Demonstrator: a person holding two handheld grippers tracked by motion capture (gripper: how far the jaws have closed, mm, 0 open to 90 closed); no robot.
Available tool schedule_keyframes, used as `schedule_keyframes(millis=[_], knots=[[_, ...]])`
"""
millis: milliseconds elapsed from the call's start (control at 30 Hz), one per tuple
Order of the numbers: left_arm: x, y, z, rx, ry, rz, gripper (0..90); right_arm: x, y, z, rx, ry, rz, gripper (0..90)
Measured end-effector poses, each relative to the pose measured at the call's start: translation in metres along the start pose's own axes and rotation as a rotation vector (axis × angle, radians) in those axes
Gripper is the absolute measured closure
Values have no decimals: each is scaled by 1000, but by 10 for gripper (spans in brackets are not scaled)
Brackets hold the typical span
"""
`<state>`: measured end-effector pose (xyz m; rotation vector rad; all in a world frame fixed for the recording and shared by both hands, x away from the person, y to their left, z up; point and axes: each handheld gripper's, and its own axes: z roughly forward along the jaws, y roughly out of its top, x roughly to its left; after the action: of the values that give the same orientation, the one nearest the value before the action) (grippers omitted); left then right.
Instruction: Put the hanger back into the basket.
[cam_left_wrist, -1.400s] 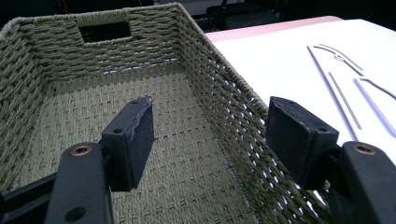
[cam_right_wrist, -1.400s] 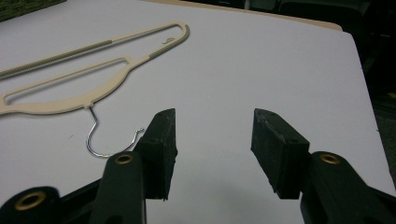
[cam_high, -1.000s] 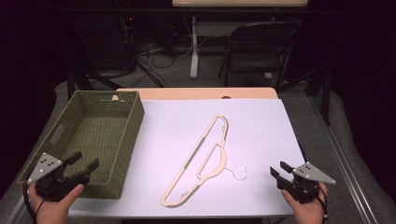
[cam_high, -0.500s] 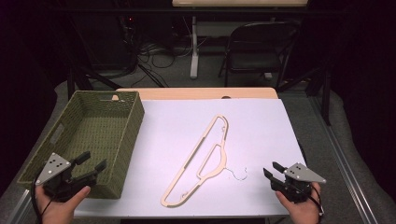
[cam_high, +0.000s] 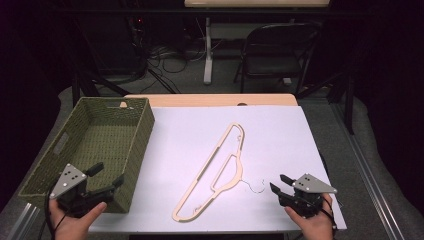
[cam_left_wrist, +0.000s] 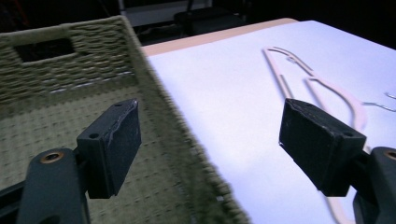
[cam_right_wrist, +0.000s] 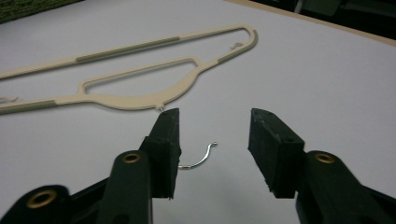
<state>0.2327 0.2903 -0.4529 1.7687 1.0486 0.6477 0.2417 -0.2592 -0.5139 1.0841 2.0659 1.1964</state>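
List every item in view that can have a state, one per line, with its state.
Hanger: lying flat on the white sheet, untouched.
Metal hook: lying loose on the sheet beside the hanger, apart from it.
Woven basket: upright, nothing inside.
Left gripper: open, holding nothing, jaws just opened further.
Right gripper: open, holding nothing, jaws either side of the hook.
Folding chair: unfolded, unoccupied.

hanger: cream, with duller olive-beige strips along its bars | hook: silvery wire | basket: olive-green, woven pattern | sheet: plain white | table: light tan edge | left gripper: black, grey plate on top | right gripper: black, grey plate, brass-coloured rivets
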Motion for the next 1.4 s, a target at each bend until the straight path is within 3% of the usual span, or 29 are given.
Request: schedule_keyframes(millis=[33, 333, 533, 800, 1033, 1233, 1400], knots=[[-4, 1, 2, 4, -11, 7, 224, 4, 1, 3, 12, 25, -7, 607], [-47, 0, 26, 31, -126, 87, 273, 15, 8, 24, 43, 69, -61, 721], [-60, -5, 35, 48, -168, 108, 291, 13, 15, 40, 57, 87, -54, 755], [-67, -13, 46, 62, -198, 108, 307, 15, 21, 67, 97, 121, -71, 806], [-68, -18, 53, 65, -209, 87, 307, 10, 27, 84, 111, 141, -51, 819], [-70, -23, 57, 66, -214, 82, 309, 11, 27, 94, 130, 165, -72, 829], [-70, -26, 59, 79, -213, 85, 309, 18, 22, 101, 171, 191, -118, 866]])
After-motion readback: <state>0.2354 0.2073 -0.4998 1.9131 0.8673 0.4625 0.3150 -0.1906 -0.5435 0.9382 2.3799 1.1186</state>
